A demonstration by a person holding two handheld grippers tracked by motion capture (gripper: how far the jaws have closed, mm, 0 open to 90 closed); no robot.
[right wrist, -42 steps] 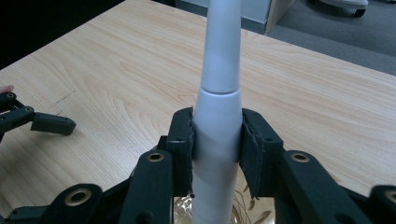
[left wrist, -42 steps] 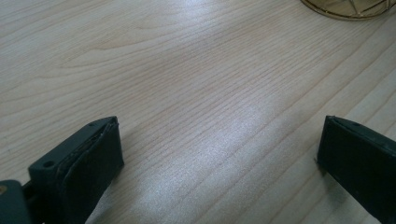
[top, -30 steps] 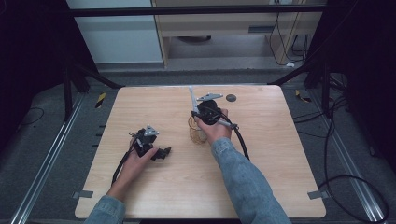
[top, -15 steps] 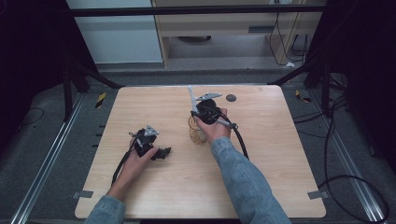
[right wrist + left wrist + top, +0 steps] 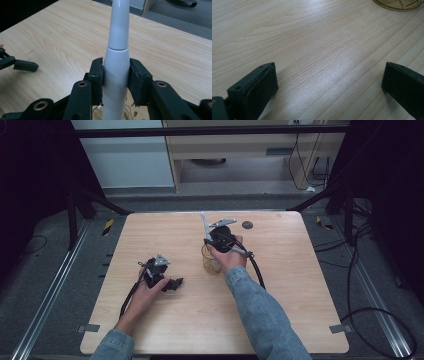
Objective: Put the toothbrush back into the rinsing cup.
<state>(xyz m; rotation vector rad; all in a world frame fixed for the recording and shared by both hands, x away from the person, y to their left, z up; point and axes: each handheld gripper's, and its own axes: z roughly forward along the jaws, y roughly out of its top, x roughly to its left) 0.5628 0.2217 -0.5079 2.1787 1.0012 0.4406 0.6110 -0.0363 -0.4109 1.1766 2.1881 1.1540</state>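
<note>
Nothing has moved: right hand-held gripper (image 5: 115, 80) clamps white tube (image 5: 117, 45) over wooden table (image 5: 150, 230), left hand-held gripper (image 5: 329, 85) wide.

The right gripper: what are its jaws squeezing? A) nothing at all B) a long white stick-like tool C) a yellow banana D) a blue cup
B: in the right gripper view the right gripper has both black jaws pressed against the sides of a long white tool that stands up between them, over a gold wire holder on the wooden table.
</note>
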